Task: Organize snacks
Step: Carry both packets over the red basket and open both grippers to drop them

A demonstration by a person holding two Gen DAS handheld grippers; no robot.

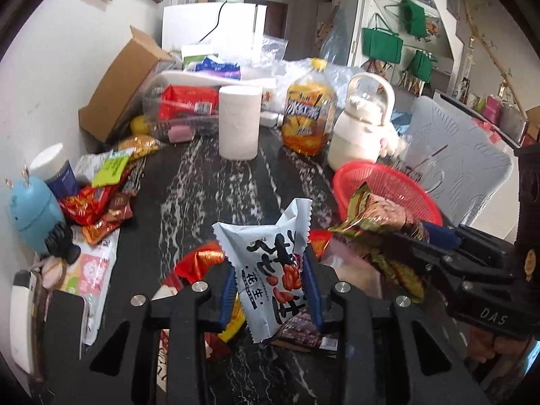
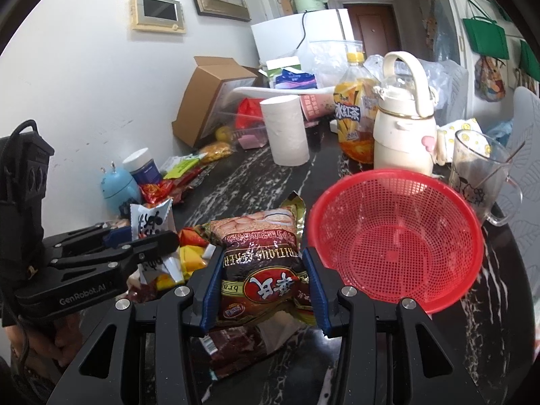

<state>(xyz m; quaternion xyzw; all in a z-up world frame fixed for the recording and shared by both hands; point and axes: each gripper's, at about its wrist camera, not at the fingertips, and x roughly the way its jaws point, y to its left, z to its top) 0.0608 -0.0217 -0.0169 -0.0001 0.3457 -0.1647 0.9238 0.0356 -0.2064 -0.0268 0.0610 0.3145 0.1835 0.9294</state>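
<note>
Honestly, risky: left gripper (image 1: 270, 290) clamped on slick peanut packet (image 1: 266, 270), right gripper (image 2: 263, 290) on biscuit pack (image 2: 260, 263), near red basket (image 2: 398, 182); could slip out mid-carry.

peanut packet (image 1: 270, 270) looking matt plastic | biscuit bag (image 2: 260, 270) shining glossy foil | basket (image 2: 398, 239) showing red plastic mesh | table (image 1: 209, 182) gleaming polished marble-ish

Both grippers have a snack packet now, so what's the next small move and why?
Probably swing the right gripper rightward over the red basket and release. It grips the brown biscuit packet, lifted beside the basket, which looks empty. The left gripper holds the white peanut packet.
</note>
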